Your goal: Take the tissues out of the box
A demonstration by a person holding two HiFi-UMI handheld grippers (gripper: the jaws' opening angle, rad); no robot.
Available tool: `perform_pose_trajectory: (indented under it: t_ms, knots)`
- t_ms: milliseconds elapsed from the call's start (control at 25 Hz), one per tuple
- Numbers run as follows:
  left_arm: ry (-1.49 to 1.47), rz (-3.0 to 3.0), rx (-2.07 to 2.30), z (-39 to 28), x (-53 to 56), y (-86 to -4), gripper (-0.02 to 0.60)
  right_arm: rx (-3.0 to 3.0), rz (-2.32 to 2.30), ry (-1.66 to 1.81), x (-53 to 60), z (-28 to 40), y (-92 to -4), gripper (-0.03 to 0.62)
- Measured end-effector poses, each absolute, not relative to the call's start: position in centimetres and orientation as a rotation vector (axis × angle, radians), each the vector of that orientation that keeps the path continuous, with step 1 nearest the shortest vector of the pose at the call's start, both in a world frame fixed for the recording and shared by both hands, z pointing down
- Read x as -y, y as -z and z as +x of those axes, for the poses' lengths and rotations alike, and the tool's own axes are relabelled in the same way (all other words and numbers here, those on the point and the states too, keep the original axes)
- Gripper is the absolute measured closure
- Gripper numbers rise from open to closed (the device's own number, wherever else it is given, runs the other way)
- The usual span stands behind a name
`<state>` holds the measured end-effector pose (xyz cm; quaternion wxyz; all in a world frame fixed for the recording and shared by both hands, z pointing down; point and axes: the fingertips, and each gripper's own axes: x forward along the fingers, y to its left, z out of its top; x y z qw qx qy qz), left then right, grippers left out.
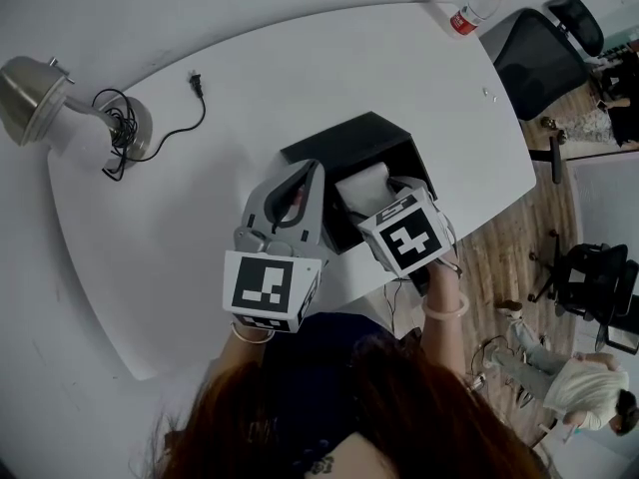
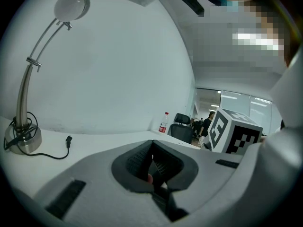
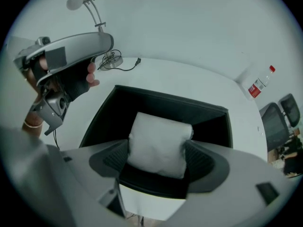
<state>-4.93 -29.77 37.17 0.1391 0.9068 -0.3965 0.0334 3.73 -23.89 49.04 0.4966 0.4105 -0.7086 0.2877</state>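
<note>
The right tongs (image 3: 158, 157) are clamped on a white wad of tissues (image 3: 158, 136), one pad pressed against each side. The tissues sit just above the open top of the black box (image 3: 170, 99), over its near half. The box stands on the white table (image 1: 150, 247). The left tongs (image 2: 152, 161) are closed together with nothing between them, held up just to the left of the box. A desk lamp (image 1: 30, 93) stands well left of the box, and a bottle (image 1: 474, 10) stands beyond it to the right.
</note>
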Motion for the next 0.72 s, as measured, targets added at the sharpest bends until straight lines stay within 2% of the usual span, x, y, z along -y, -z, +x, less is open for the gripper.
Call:
perform_pose_trajectory:
  t_ms: [320, 480, 720]
  knots:
    - [-0.098, 2.612, 1.160, -5.0, 29.7, -37.4, 0.560, 1.674, 0.991, -0.684, 24.0, 3.9, -49.2, 0.252]
    - [-0.094, 2.615, 1.181, -5.2, 29.6, -36.9, 0.560, 1.690, 0.993, -0.658, 24.0, 3.8, -49.0, 0.289]
    - [-0.098, 2.615, 1.223, -5.5, 29.2, -36.3, 0.560, 1.723, 1.004, -0.634, 23.9, 3.5, -48.5, 0.296]
